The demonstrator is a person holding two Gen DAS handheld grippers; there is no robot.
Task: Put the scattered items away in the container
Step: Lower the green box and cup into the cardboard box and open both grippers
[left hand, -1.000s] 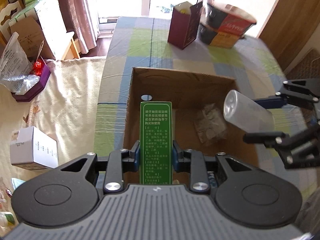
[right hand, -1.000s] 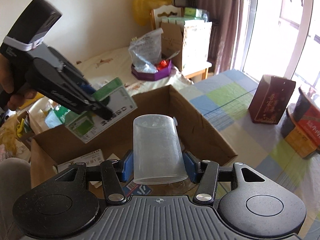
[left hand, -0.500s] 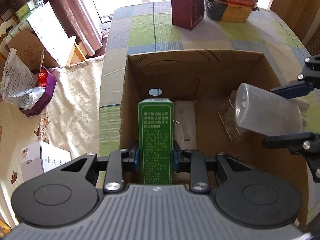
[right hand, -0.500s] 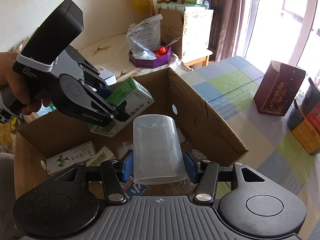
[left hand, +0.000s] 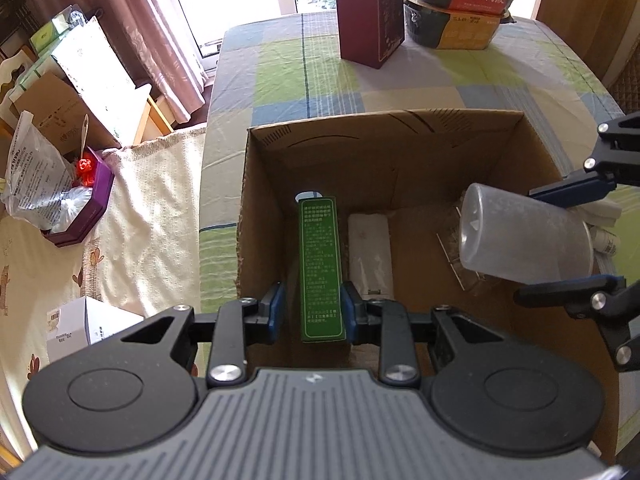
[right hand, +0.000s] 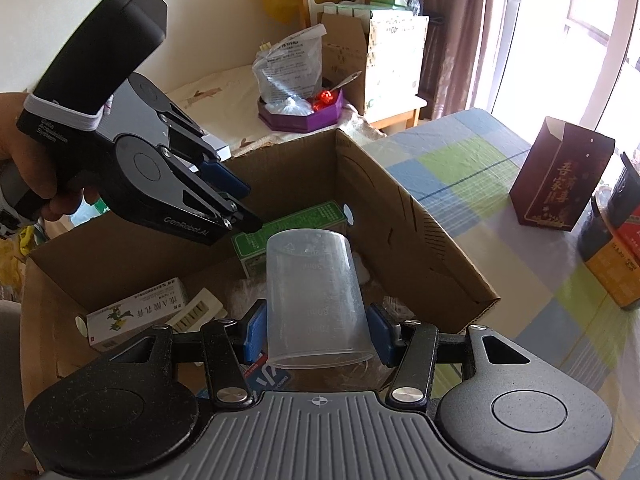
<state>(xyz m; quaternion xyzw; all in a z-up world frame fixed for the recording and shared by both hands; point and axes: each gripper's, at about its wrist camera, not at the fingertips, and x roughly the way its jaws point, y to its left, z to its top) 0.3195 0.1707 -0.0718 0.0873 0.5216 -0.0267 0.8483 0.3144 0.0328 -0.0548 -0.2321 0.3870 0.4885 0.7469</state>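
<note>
In the left wrist view, the left claw (left hand: 312, 312) sits at lower centre with its blue pads spread: only the right pad touches the green box (left hand: 320, 268), and a gap shows at the left pad. The box lies inside the cardboard carton (left hand: 400, 152) on the checked desk (left hand: 280, 80), beside a white packet (left hand: 368, 252). At the right edge, the right claw (left hand: 568, 236) pinches a clear measuring cup (left hand: 520, 236) over the carton.

In the right wrist view, the right claw (right hand: 316, 332) at lower centre grips the measuring cup (right hand: 316, 296) above the carton (right hand: 420, 248). At upper left, a hand (right hand: 28, 172) holds the left claw (right hand: 244, 204) against the green box (right hand: 296, 228). A white medicine box (right hand: 140, 312) lies at lower left inside.
</note>
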